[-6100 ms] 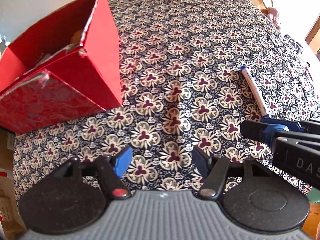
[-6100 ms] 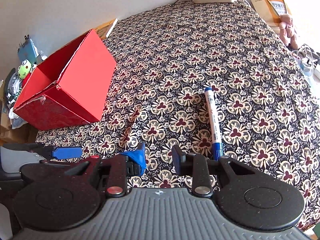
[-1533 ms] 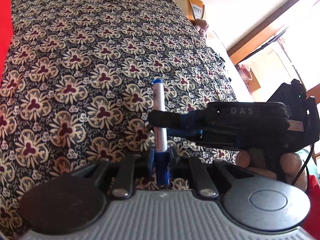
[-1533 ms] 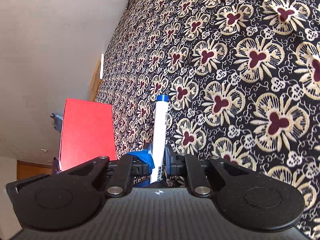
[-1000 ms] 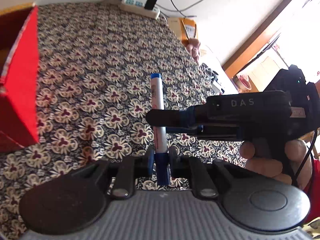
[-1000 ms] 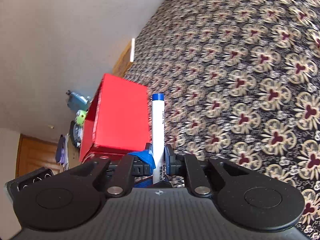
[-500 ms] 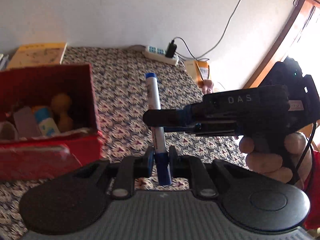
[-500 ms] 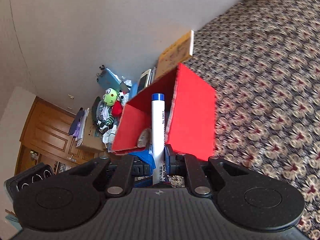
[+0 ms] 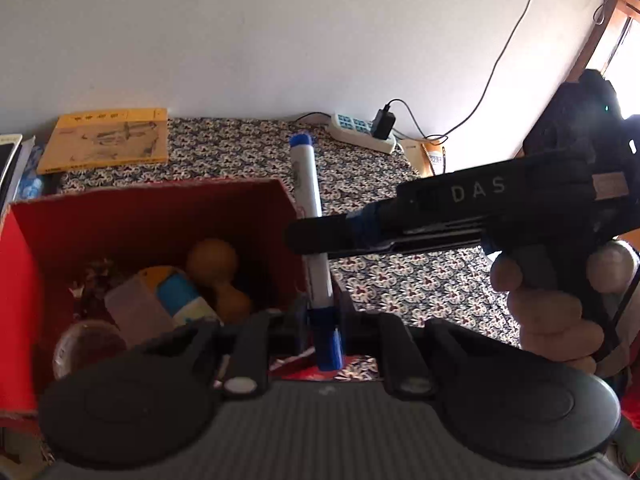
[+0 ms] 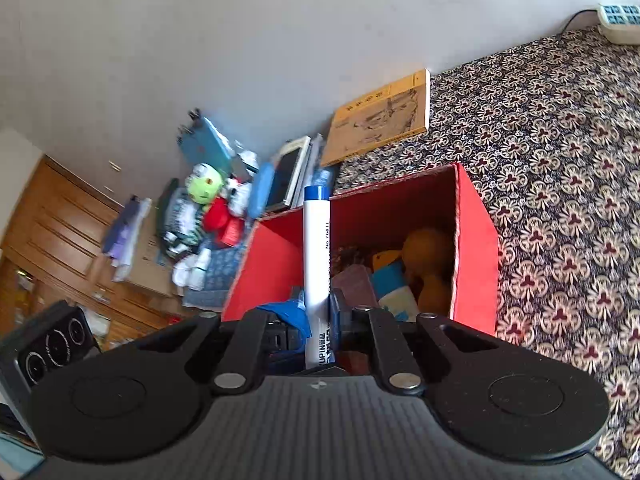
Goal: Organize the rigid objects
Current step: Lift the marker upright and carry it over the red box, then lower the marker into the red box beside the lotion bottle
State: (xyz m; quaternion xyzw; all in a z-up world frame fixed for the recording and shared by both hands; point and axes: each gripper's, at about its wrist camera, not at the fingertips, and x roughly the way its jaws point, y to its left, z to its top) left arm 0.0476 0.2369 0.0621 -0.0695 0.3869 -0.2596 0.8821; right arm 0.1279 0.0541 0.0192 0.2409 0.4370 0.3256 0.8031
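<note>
**Both grippers clamp one marker above the red box**

The marker, white with blue ends, is held in the air over the near right part of the red box. The left gripper is clamped on its lower blue end. The right gripper reaches in from the right and is clamped across the barrel higher up; a hand grips its handle.

In the right wrist view the marker stands up between the right gripper's closed fingers, its blue tip against the box's far rim.

The box sits open on the patterned cloth. Inside lie a brown gourd-shaped piece, a blue and cream tube and a pale translucent block, close together.

Behind the box a yellow book lies flat on the cloth by the wall. A power strip with a black plug rests further right.
</note>
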